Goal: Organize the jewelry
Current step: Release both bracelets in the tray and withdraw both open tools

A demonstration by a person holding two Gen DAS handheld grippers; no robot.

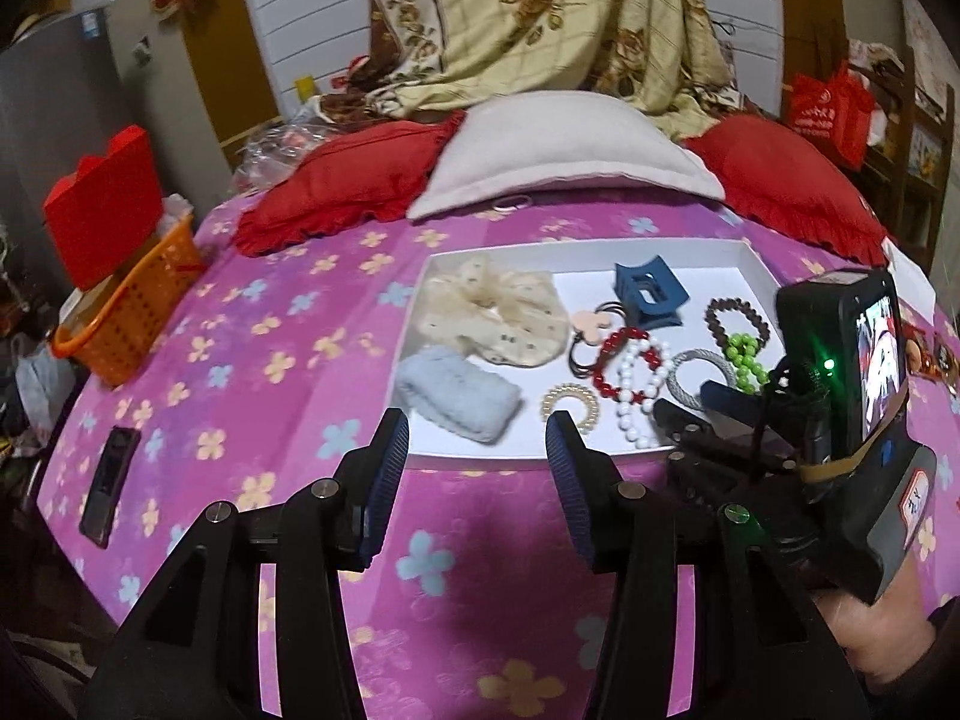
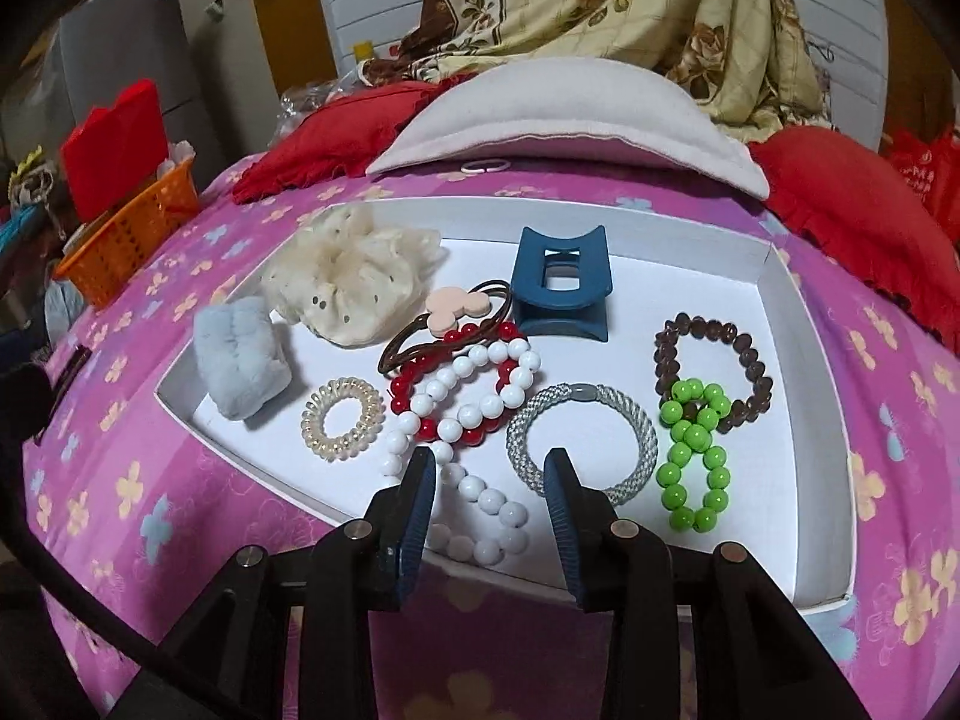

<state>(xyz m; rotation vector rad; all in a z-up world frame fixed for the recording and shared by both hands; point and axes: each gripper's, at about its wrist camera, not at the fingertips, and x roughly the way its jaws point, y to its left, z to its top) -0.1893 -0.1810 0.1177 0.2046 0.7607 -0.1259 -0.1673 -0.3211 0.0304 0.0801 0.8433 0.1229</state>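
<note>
Two views, starting left: left gripper (image 1: 477,435) hovering at the near edge of the white tray (image 1: 600,252), jaws apart, nothing between them. Inside the tray: cream scrunchie (image 1: 492,312), blue fluffy band (image 1: 456,393), blue claw clip (image 1: 645,291), spiral tie (image 1: 569,399), red beads (image 1: 618,360). Right gripper (image 1: 720,414) reaching over the tray's right side. Red bag (image 1: 831,111) behind, white print too blurred to read.

Right view: right gripper (image 2: 492,474) low over the tray (image 2: 804,420), jaws apart, empty, straddling white beads (image 2: 480,414), right finger (image 2: 561,492) overlapping the silver braided ring (image 2: 582,444). Green beads (image 2: 693,456) touching brown beads (image 2: 711,369).
</note>
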